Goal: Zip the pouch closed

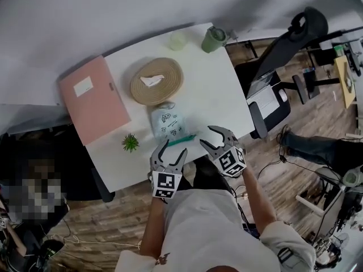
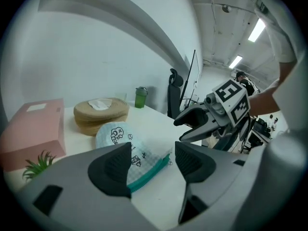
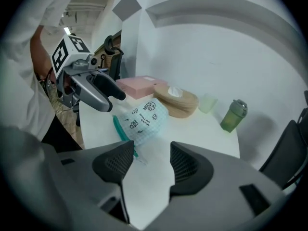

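Here, the pouch (image 1: 167, 123), of pale checked fabric printed with small cartoons and edged by a teal zipper (image 1: 182, 140), is laid near the table's (image 1: 221, 95) front edge, just beside a woven basket (image 1: 157, 81). The left gripper (image 1: 174, 147) and right gripper (image 1: 209, 136) are held unclenched near the zipper, with nothing grasped.

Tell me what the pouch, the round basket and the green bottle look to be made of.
Pouch: soft matte fabric, likely; it slumps, with a pale check and printed figures, teal zip edge.
Round basket: coiled tan rope or straw, judging by its ridged rings.
Green bottle: probably plastic, smooth olive body, darker lid.
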Action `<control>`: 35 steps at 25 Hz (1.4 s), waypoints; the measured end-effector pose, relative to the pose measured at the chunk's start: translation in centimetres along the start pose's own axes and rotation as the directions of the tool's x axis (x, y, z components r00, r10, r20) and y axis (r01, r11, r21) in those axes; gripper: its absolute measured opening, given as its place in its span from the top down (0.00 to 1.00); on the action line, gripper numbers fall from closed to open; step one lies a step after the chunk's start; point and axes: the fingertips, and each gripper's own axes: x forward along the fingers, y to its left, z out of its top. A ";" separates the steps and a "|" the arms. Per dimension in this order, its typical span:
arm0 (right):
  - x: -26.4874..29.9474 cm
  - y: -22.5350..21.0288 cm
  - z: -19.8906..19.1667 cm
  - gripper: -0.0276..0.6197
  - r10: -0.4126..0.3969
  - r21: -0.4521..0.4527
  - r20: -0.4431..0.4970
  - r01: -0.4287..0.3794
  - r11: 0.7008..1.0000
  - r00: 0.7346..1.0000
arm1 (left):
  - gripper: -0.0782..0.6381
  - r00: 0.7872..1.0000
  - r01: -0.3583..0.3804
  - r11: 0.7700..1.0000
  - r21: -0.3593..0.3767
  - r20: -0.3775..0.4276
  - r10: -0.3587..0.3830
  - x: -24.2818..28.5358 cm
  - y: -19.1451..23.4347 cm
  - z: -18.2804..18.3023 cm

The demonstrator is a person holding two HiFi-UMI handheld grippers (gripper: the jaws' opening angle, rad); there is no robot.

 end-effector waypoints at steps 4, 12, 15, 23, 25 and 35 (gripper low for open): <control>1.5 0.5 -1.2 0.64 0.096 -0.102 -0.026 -0.098 0.990 0.995 | 0.52 0.999 -0.024 0.999 -0.042 -0.041 0.023 1.4 -1.2 -2.0; 3.2 1.8 -3.4 0.69 0.271 -0.247 -0.052 -0.276 0.929 0.961 | 0.57 0.990 -0.121 0.983 -0.140 -0.085 0.110 4.8 -3.5 -4.3; 3.5 1.9 -3.9 0.70 0.312 -0.281 -0.056 -0.314 0.907 0.949 | 0.59 0.986 -0.152 0.974 -0.165 -0.100 0.137 6.0 -4.3 -4.9; 4.3 2.0 -4.5 0.74 0.386 -0.360 -0.063 -0.381 0.851 0.920 | 0.67 0.964 -0.235 0.952 -0.199 -0.172 0.202 8.3 -5.4 -6.4; 4.4 1.9 -4.5 0.76 0.398 -0.372 -0.063 -0.391 0.842 0.915 | 0.69 0.956 -0.258 0.944 -0.207 -0.192 0.220 8.7 -5.4 -6.8; 4.9 2.2 -4.5 0.79 0.457 -0.414 -0.061 -0.439 0.797 0.887 | 0.75 0.932 -0.329 0.921 -0.210 -0.227 0.281 9.6 -5.3 -7.1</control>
